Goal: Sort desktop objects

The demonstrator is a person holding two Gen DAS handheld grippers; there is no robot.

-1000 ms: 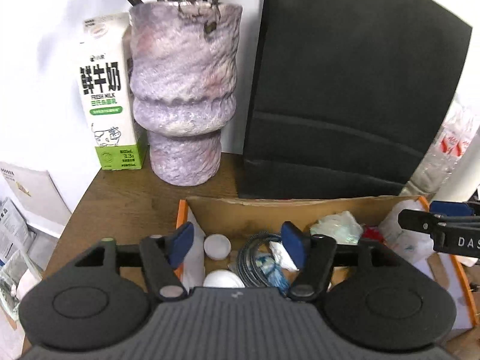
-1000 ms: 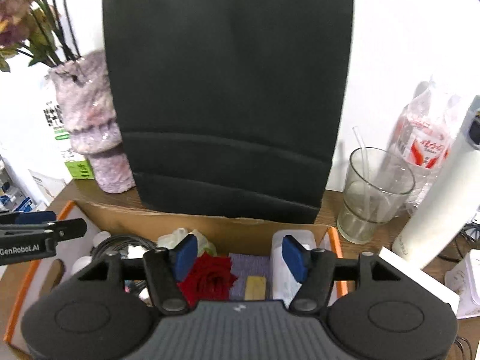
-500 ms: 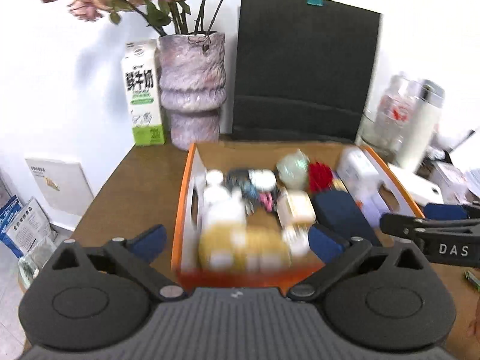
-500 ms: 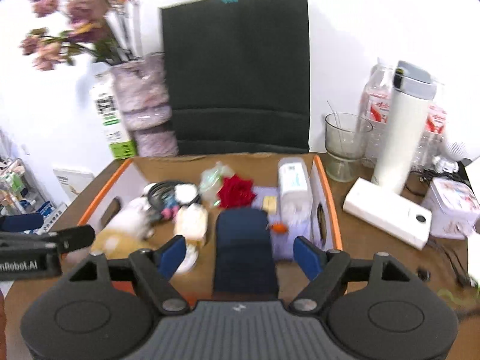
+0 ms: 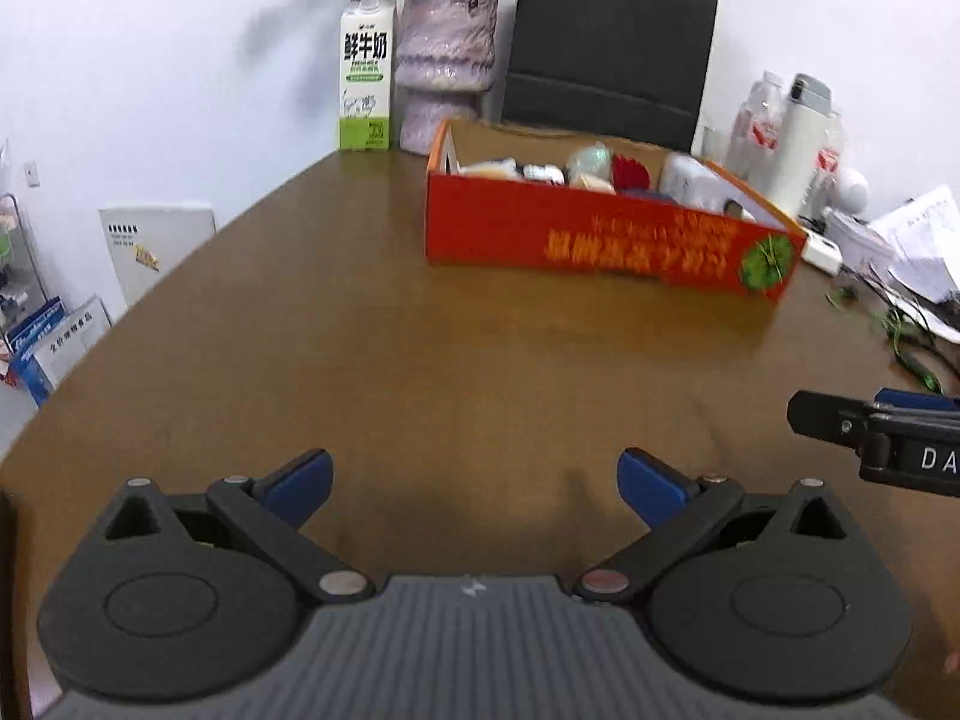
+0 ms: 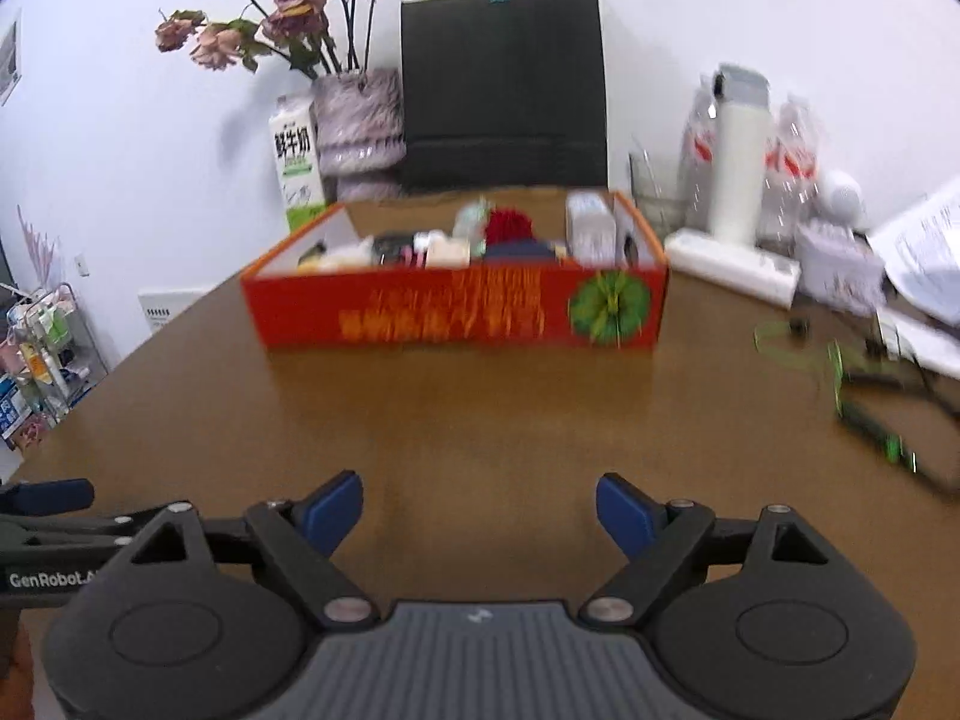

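Left wrist view
Left gripper (image 5: 474,480): at 6 o'clock, jaws spread wide, nothing between the blue pads, only bare table (image 5: 420,372) under them.
Right gripper (image 5: 876,438): its black tip enters at 3 o'clock, above the wood; from here I cannot tell how its jaws stand.
Red box (image 5: 600,234): at 1 o'clock, well apart from both grippers, standing on the table with its long printed side toward the camera; small desktop objects fill it, a red rose (image 5: 630,171) and a white carton among them.
Milk carton (image 5: 366,72): at 11 o'clock, upright by the wall, just beside the mottled purple vase (image 5: 447,66).
Black paper bag (image 5: 612,42): at 12 o'clock, upright behind the box.
White flask (image 5: 801,144): at 2 o'clock, upright, with plastic bottles around it.

Right wrist view
Right gripper (image 6: 480,513): at 6 o'clock, jaws opening, nothing between the pads, bare wood beneath.
Left gripper (image 6: 45,498): its tip shows at 8 o'clock, beside the right one and apart from it.
Red box (image 6: 456,312): at 12 o'clock, well ahead of the pads, blurred; a green round mark sits at the right end of its front.
Vase (image 6: 357,126): at 11 o'clock, holding dried pink flowers (image 6: 282,18).
Drinking glass (image 6: 654,198): at 1 o'clock, just right of the box.
Papers (image 6: 924,252): at 2 o'clock, stacked at the table's edge.
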